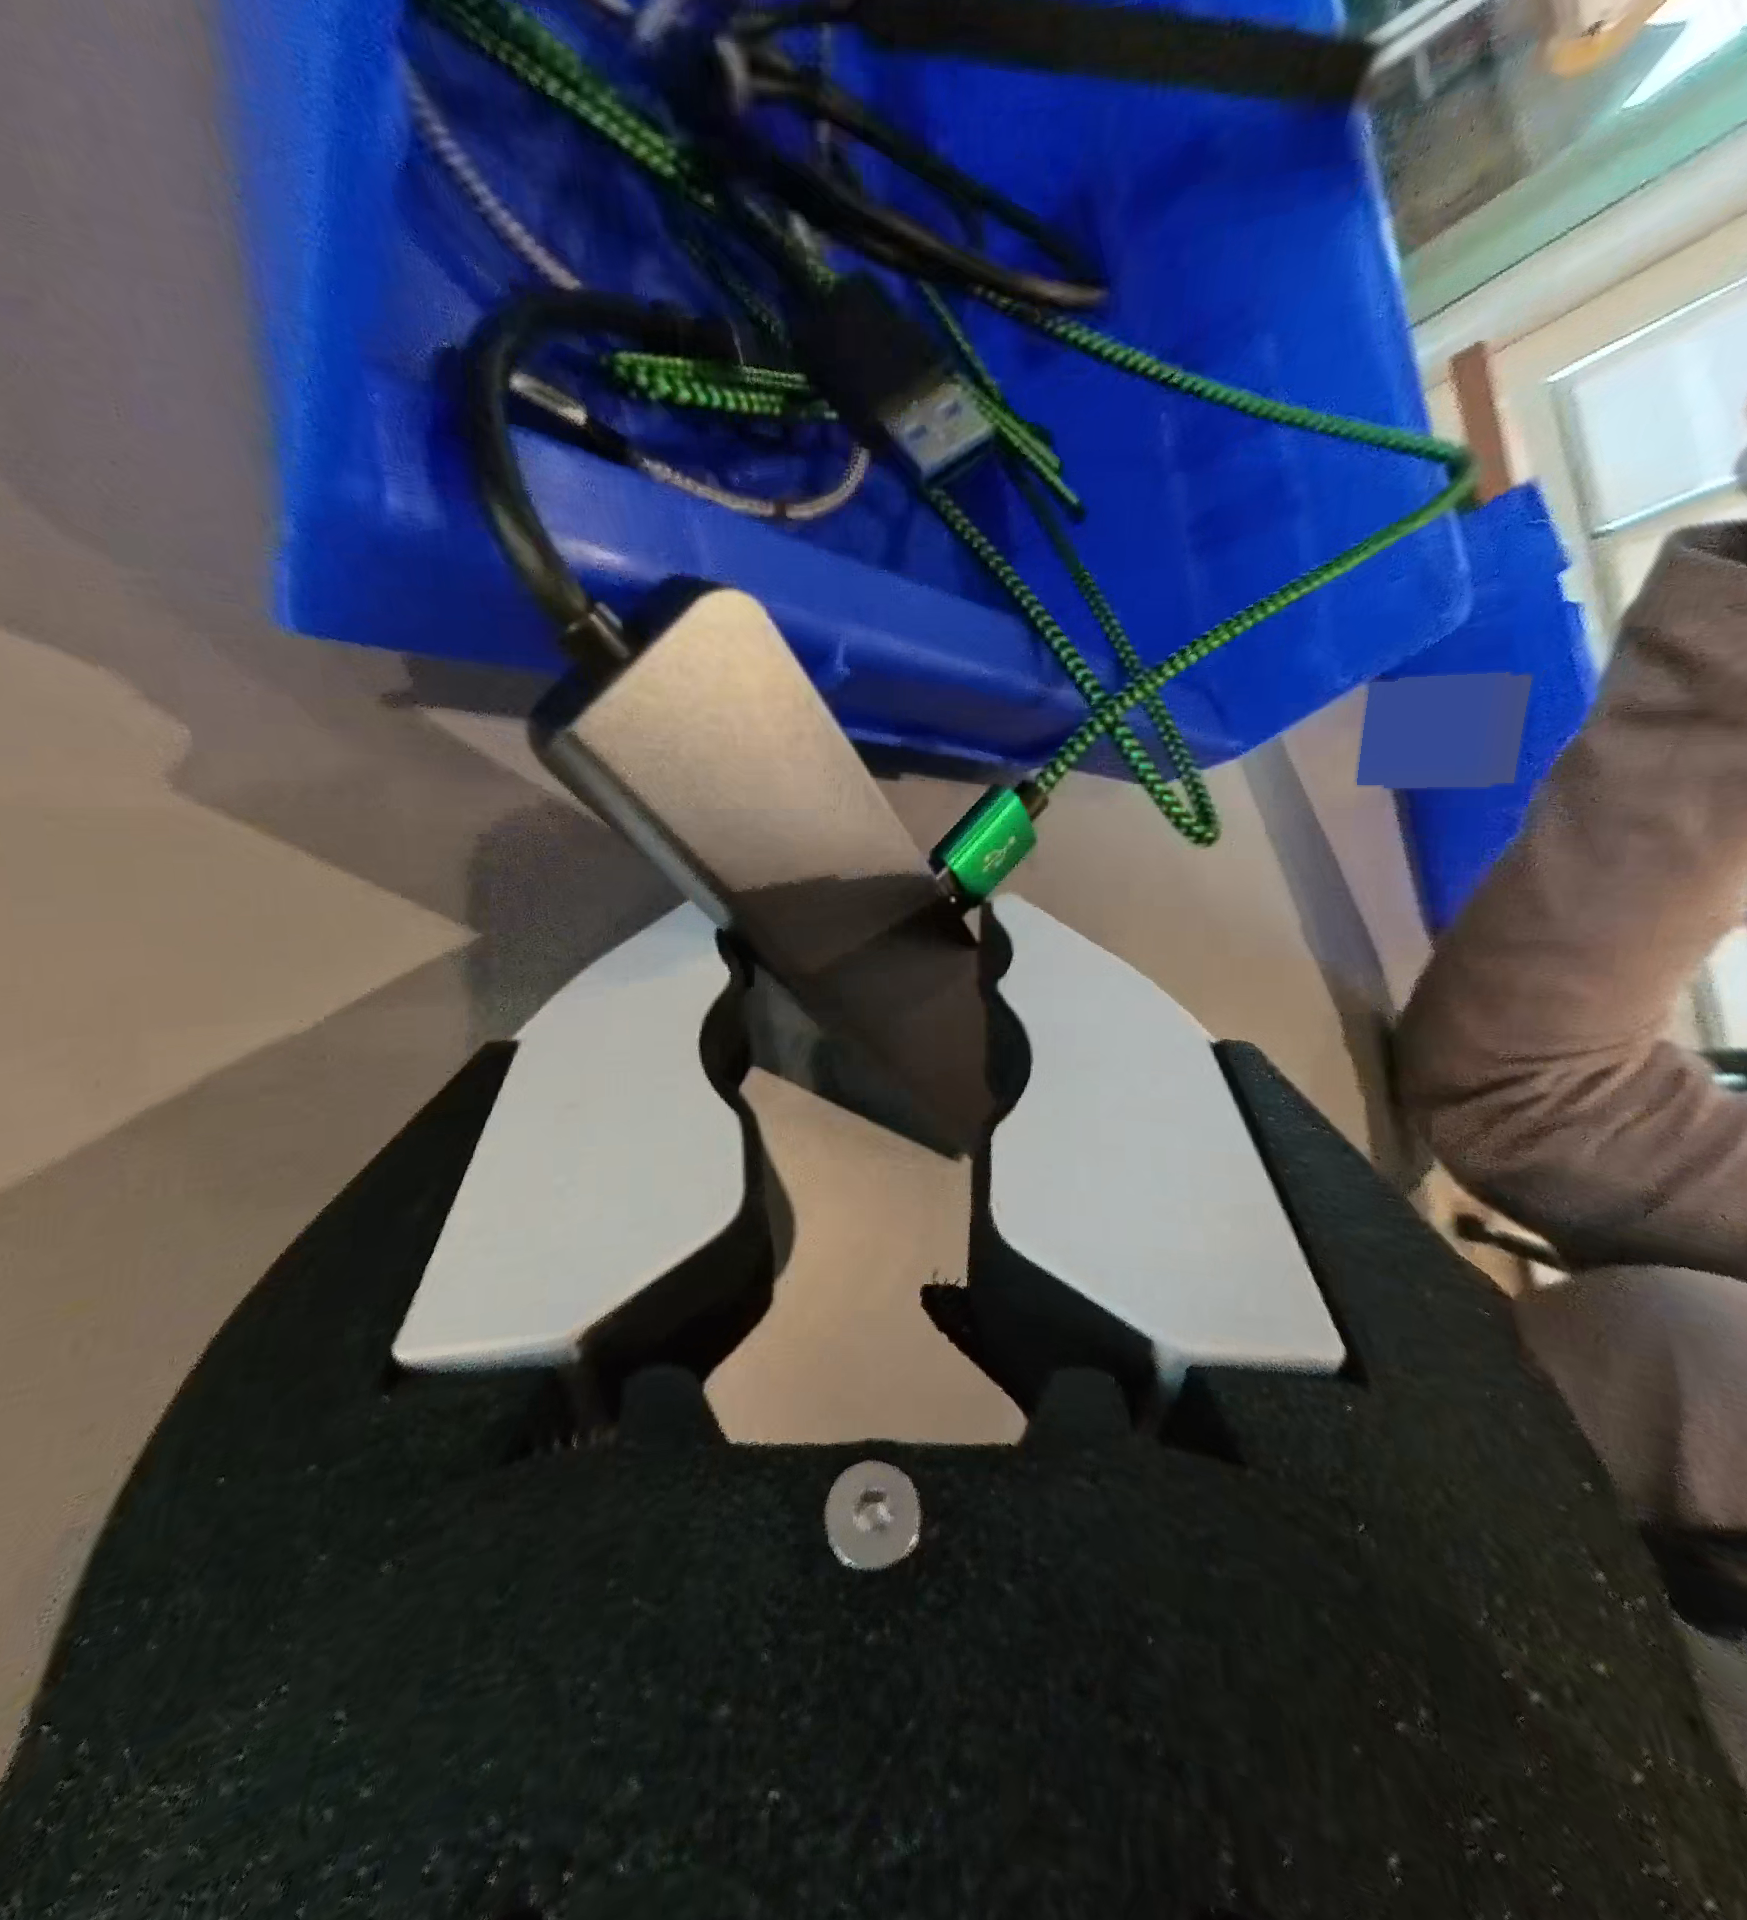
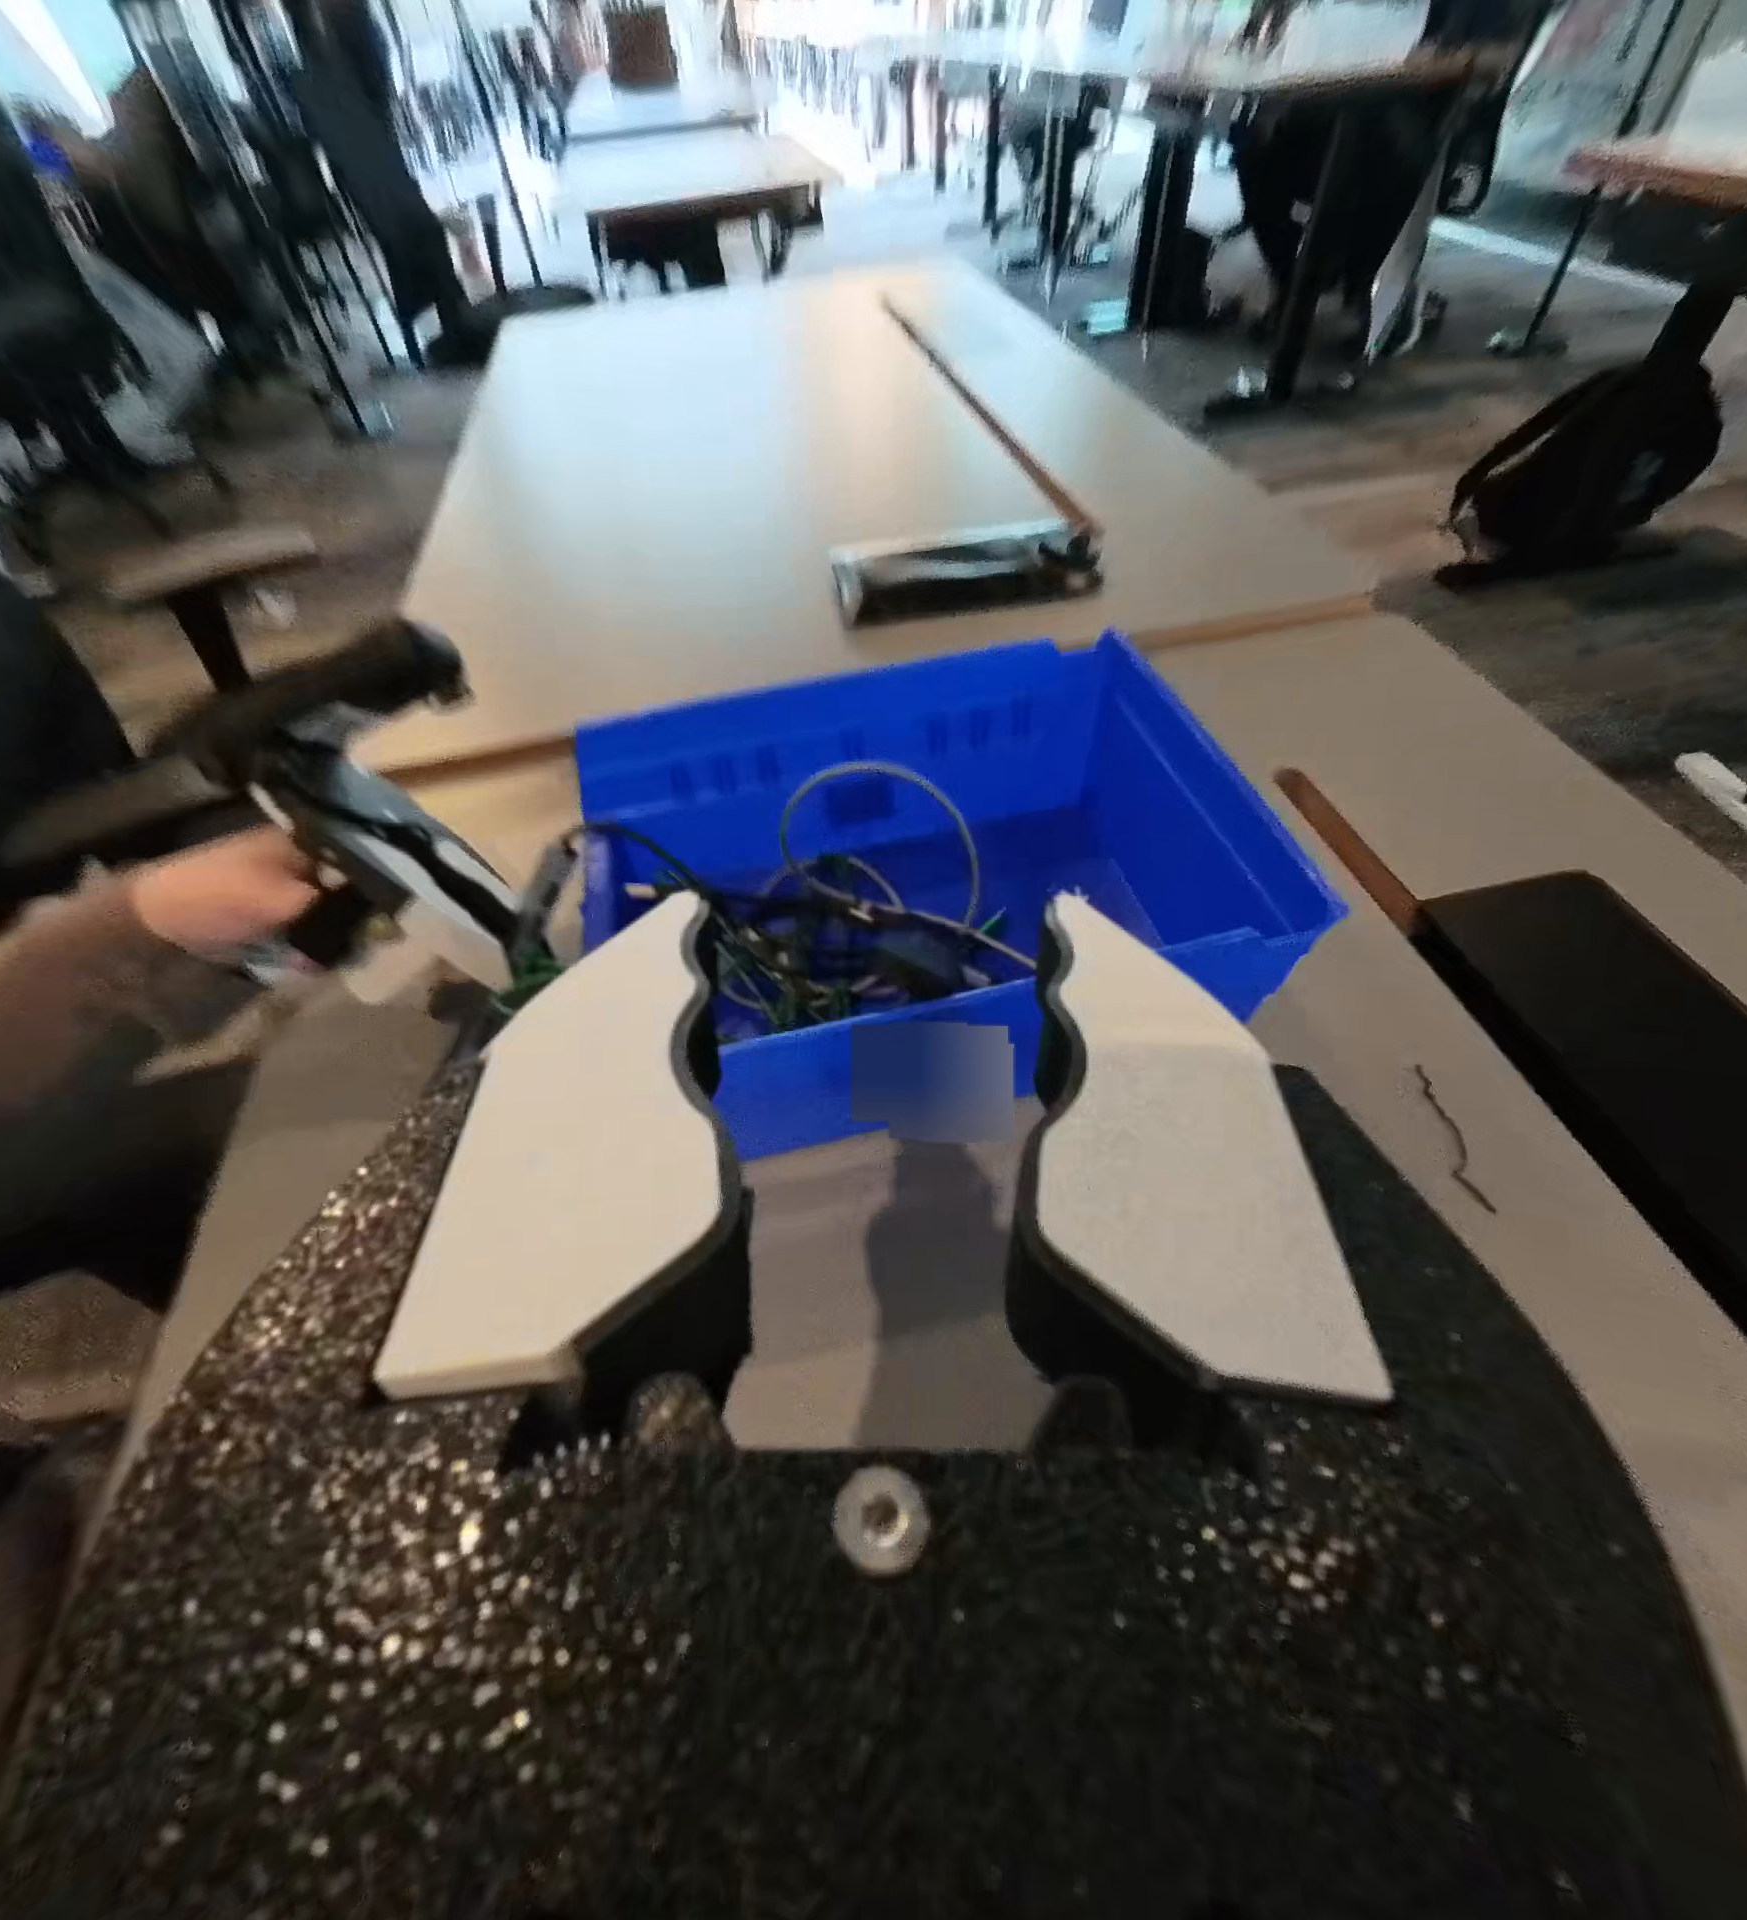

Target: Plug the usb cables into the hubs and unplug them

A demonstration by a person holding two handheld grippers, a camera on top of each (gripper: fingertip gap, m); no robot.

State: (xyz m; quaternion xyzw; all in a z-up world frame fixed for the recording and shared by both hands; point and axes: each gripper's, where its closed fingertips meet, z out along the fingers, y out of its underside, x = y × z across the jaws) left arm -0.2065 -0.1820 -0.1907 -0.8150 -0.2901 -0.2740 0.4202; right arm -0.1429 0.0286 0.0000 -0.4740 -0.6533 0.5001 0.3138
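My left gripper (image 1: 861, 940) is shut on a grey metal USB hub (image 1: 734, 758) and holds it in front of a blue bin (image 1: 1212, 312). A green braided cable's plug (image 1: 983, 854) sits in the hub's side port by my right fingertip. The hub's black lead (image 1: 510, 488) loops back into the bin, where more cables and a loose USB-A plug (image 1: 936, 431) lie. My right gripper (image 2: 874, 914) is open and empty, just short of the bin (image 2: 1201, 831). The left gripper (image 2: 370, 821) also shows in the right wrist view, left of the bin.
The bin stands on a grey table (image 2: 682, 457) with a metal cable hatch (image 2: 962, 571) behind it. A black pad (image 2: 1627, 1049) lies to the right. A person's sleeve (image 1: 1617, 935) is at the right of the left wrist view. Chairs and desks stand beyond.
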